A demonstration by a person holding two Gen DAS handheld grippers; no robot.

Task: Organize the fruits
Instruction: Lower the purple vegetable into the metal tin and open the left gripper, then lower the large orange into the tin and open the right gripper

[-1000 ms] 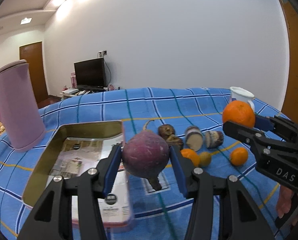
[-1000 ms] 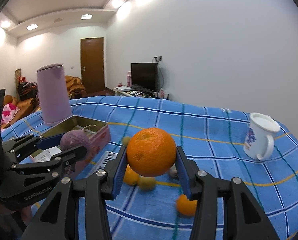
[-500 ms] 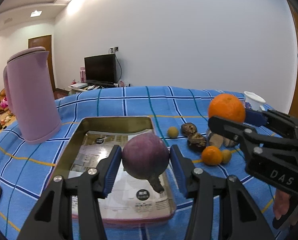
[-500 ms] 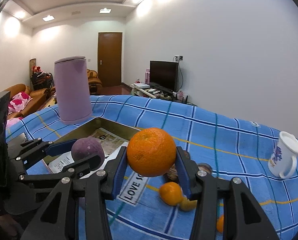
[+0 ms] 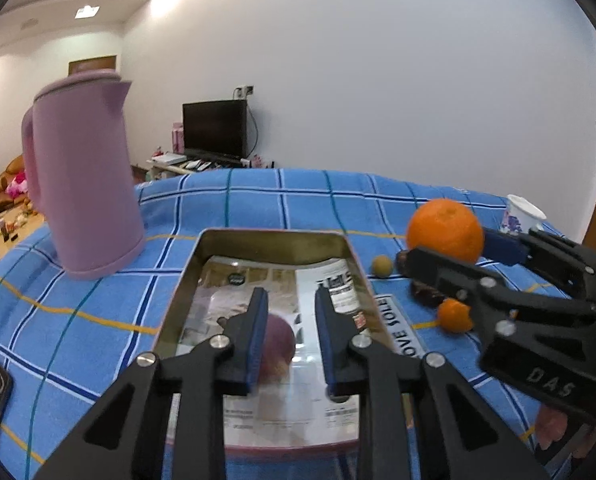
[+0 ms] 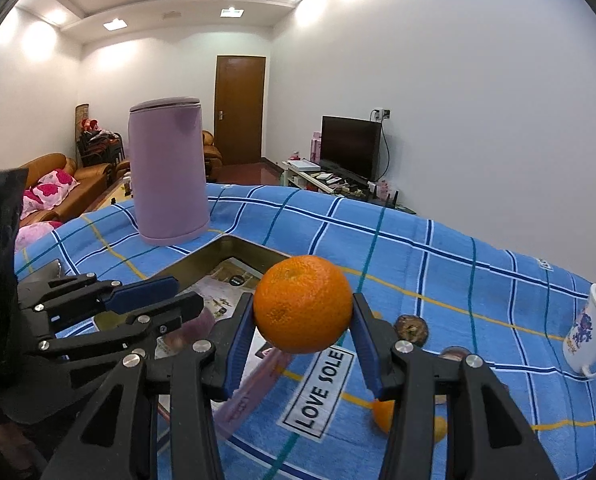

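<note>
Left wrist cam: your left gripper (image 5: 287,320) has its jaws apart w/ nothing clamped, and the purple fruit (image 5: 278,340) sits blurry in the tin tray (image 5: 185,280) below. Right wrist cam: your right gripper (image 6: 302,334) is clamped on the big orange (image 6: 302,304), up over the blue tablecloth (image 6: 458,280) just beside the tray.

L gripper (image 5: 287,320) jaws apart, angled down; R gripper (image 6: 302,322) clamped, level w/ it.

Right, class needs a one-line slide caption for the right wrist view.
Right gripper holds a large orange above the blue checked cloth, beside the metal tray; the left gripper hangs over that tray.
</note>
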